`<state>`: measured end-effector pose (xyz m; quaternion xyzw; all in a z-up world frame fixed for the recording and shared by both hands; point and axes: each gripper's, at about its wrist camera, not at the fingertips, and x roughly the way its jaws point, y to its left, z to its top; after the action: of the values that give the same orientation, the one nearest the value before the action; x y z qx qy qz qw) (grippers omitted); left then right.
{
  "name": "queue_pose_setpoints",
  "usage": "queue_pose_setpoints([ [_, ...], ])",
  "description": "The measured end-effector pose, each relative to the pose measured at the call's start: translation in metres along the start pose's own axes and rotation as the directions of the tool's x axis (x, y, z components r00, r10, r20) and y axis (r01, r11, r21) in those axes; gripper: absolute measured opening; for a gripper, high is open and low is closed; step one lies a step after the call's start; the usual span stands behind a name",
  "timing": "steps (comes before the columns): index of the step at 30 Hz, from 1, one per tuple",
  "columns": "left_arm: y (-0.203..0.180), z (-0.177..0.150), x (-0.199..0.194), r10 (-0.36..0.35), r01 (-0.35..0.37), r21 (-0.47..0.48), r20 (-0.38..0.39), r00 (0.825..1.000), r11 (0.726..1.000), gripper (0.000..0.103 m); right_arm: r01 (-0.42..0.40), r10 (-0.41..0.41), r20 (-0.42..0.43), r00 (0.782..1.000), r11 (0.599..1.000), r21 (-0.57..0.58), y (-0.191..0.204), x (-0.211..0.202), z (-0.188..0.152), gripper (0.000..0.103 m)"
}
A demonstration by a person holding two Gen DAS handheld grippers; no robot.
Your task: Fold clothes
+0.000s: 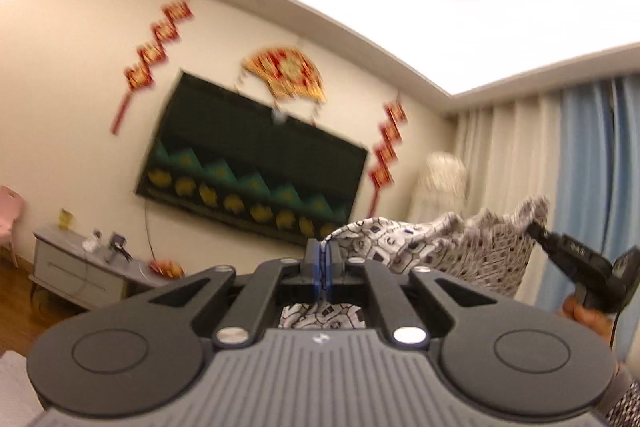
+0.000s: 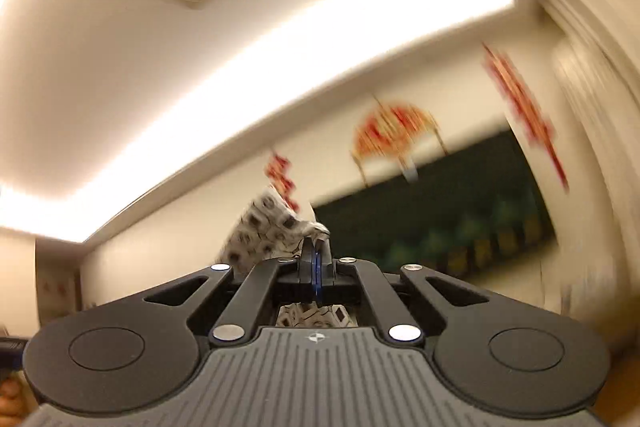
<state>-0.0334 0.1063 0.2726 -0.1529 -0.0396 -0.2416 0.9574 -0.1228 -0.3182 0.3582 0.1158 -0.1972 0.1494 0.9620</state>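
Note:
A black-and-white patterned garment (image 1: 452, 247) hangs in the air, stretched between both grippers. My left gripper (image 1: 322, 251) is shut on one edge of it, and cloth also shows under the jaws. In the left wrist view the right gripper (image 1: 538, 229) appears at the far right, pinching the cloth's other upper corner, with a hand below it. In the right wrist view my right gripper (image 2: 316, 247) is shut on the garment (image 2: 264, 227), which bunches up to the left of its tips. Both grippers point slightly upward toward the wall.
A dark wall-mounted screen (image 1: 252, 171) with red and gold decorations (image 1: 286, 75) around it faces me. A grey low cabinet (image 1: 76, 267) stands at the left, pale and blue curtains (image 1: 580, 163) at the right. The right wrist view is motion-blurred.

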Motion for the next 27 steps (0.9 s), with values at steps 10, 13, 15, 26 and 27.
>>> queue_pose_setpoints([
  [10,0.151,-0.113,-0.031,0.612,-0.658,-0.168,-0.256,0.748,0.734,0.002,-0.066,-0.069,-0.438,0.896,0.956,-0.284,0.134,0.206,-0.190,0.000],
  [13,0.211,-0.184,-0.050,0.676,-0.798,-0.153,-0.453,0.580,0.582,0.004,-0.126,-0.061,-0.717,0.694,0.971,-0.205,0.152,0.214,-0.319,0.018],
  [15,0.240,-0.221,-0.074,0.680,-0.850,-0.166,-0.532,0.504,0.500,0.010,-0.092,-0.044,-0.793,0.608,0.988,-0.125,0.142,0.192,-0.371,0.040],
  [26,0.178,-0.239,-0.028,0.415,-0.573,-0.144,-0.552,0.723,0.807,0.083,0.191,-0.185,-0.829,0.529,0.977,-0.096,0.000,-0.042,-0.408,0.096],
  [27,0.162,-0.248,-0.004,0.360,-0.513,-0.108,-0.591,0.722,0.852,0.096,0.267,-0.200,-0.839,0.506,0.961,-0.069,-0.015,-0.056,-0.415,0.097],
])
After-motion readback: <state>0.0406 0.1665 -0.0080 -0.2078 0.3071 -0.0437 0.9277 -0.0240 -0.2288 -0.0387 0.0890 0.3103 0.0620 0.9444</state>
